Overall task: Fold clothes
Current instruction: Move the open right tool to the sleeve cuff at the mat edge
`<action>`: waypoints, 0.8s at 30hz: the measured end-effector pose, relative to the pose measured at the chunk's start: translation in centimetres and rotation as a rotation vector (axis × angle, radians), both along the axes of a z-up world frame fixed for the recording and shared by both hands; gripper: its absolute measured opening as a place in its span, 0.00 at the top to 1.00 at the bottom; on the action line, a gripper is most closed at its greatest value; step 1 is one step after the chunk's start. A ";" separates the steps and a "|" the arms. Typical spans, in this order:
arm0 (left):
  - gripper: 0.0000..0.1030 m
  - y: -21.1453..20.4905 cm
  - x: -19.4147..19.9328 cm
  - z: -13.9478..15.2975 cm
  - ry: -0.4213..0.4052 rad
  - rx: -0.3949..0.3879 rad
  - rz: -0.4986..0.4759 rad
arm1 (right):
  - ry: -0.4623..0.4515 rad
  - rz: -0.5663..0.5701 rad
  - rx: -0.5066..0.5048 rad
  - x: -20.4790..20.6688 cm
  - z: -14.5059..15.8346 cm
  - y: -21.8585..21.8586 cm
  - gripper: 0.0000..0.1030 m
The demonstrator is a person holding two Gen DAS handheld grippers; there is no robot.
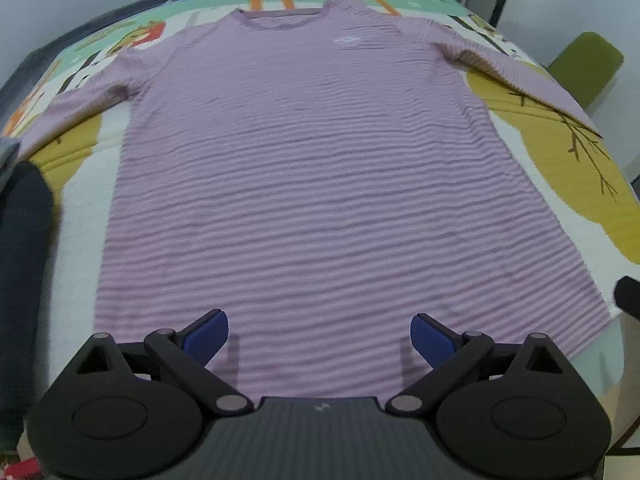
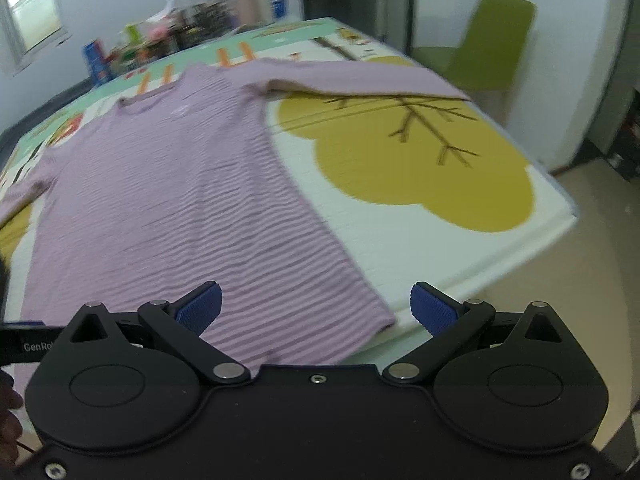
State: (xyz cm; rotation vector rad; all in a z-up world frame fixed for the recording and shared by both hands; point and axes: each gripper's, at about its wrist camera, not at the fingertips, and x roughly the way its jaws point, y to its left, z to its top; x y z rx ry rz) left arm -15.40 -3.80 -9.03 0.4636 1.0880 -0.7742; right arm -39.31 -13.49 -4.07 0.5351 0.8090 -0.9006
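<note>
A lilac striped long-sleeved shirt (image 1: 312, 176) lies flat and face up on the patterned table cover (image 1: 560, 168), collar far, both sleeves spread out to the sides. My left gripper (image 1: 320, 338) hovers open above the middle of the hem, blue pads wide apart, holding nothing. In the right wrist view the same shirt (image 2: 172, 192) fills the left half, its right sleeve (image 2: 360, 76) stretched toward the table's far right edge. My right gripper (image 2: 316, 308) is open over the shirt's near right hem corner (image 2: 380, 316), at the table's front edge.
A green chair (image 2: 492, 44) stands beyond the table's right side. Bottles and boxes (image 2: 168, 40) crowd the far end. A dark folded garment (image 1: 24, 280) lies at the left edge. Floor (image 2: 560, 280) shows past the table's right corner.
</note>
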 end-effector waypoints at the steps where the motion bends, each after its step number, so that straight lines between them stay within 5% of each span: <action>1: 0.03 -0.5 0.0 0.0 0.000 0.000 -0.011 | -0.005 -0.019 0.001 -0.3 0.2 -0.3 0.02; 12: 0.03 -6.0 -2.1 1.7 -0.067 -0.033 -0.054 | -0.127 -0.167 0.004 -2.7 0.3 -6.8 0.02; 24: 0.03 -19.5 -6.7 2.6 -0.145 -0.070 0.006 | -0.191 -0.093 0.022 -5.9 -0.5 -22.0 0.02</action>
